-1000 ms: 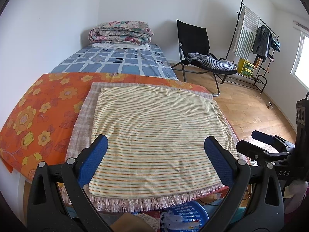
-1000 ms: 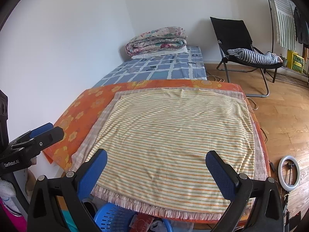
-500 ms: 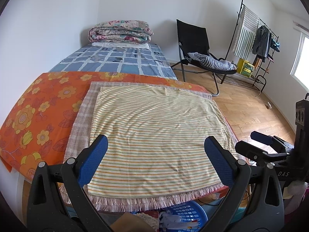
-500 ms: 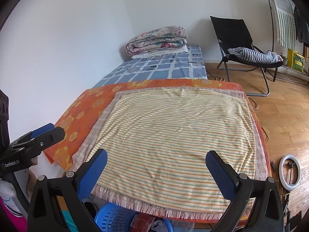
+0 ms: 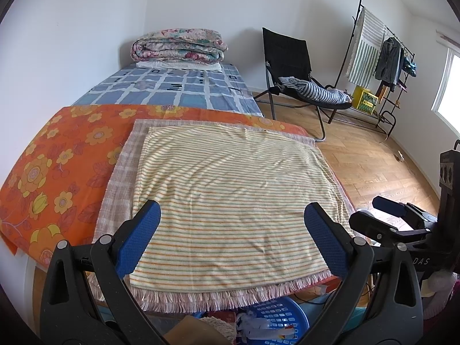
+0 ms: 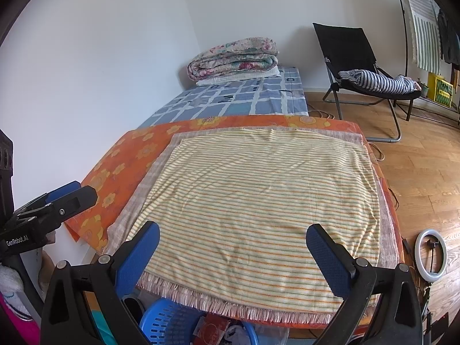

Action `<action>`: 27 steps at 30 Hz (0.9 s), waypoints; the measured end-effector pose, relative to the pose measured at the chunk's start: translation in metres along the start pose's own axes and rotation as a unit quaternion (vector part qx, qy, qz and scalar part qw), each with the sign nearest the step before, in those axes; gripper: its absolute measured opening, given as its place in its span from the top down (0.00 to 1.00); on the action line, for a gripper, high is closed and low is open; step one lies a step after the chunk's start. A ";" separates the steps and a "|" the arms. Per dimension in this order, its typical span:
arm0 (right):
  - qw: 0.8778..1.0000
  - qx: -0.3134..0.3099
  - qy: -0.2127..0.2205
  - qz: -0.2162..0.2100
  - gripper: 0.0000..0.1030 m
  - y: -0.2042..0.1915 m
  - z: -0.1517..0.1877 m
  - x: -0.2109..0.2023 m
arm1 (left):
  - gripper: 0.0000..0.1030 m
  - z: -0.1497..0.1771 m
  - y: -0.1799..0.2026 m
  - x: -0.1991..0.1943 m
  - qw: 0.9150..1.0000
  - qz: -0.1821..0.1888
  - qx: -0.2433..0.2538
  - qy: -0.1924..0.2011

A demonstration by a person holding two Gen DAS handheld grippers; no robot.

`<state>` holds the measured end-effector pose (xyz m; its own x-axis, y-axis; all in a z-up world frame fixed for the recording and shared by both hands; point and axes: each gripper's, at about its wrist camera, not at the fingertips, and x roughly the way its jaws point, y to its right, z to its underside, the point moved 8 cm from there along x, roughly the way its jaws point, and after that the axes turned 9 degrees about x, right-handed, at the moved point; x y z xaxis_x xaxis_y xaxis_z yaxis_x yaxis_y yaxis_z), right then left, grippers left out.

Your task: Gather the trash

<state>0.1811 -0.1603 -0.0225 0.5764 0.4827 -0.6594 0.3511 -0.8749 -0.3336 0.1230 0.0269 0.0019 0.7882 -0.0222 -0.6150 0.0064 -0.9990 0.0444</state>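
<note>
Hardly anything has shifted since the earlier frames — both views sit a shade farther back, and the striped cloth [image 5: 230, 201] lies as flat as before.

It is the biggest thing in view: a yellow cloth with thin orange and green stripes, spread over a pinkish fringed blanket [image 5: 120, 178], which in turn lies on an orange flowered sheet [image 5: 51, 172]. Beyond them runs a bed with a blue checked cover [image 5: 172, 86], a folded floral quilt [image 5: 178, 46] at its far end. On the right, on the wooden floor, stands a black folding chair [image 5: 287, 57] with a striped garment on its seat, and farther right a clothes rack [image 5: 373, 43].

Under the near edge of the fringe sits a blue plastic basket [image 5: 276, 316] with crumpled wrappers and paper [image 6: 212, 330] in and beside it — the trash lies down there, below both tools.

The left gripper [image 5: 233, 238] hangs over the near part of the striped cloth, its blue pads spread wide with nothing between them. The right gripper [image 6: 233, 256] is likewise splayed and empty, just right of the left one.
</note>
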 end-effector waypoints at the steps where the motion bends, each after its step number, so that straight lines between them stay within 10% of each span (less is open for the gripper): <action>1: 1.000 0.001 -0.001 0.000 0.00 0.000 0.000 0.000 | 0.01 0.000 0.000 0.000 1.000 0.000 0.000 0.000; 27: 1.000 0.000 -0.012 0.000 0.00 0.004 0.013 0.004 | 0.01 0.009 0.013 -0.007 0.999 -0.020 0.029 0.014</action>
<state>0.1751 -0.1621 -0.0347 0.5584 0.4819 -0.6752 0.3508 -0.8748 -0.3342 0.1122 0.0138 -0.0001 0.8053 0.0185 -0.5926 0.0038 -0.9997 -0.0261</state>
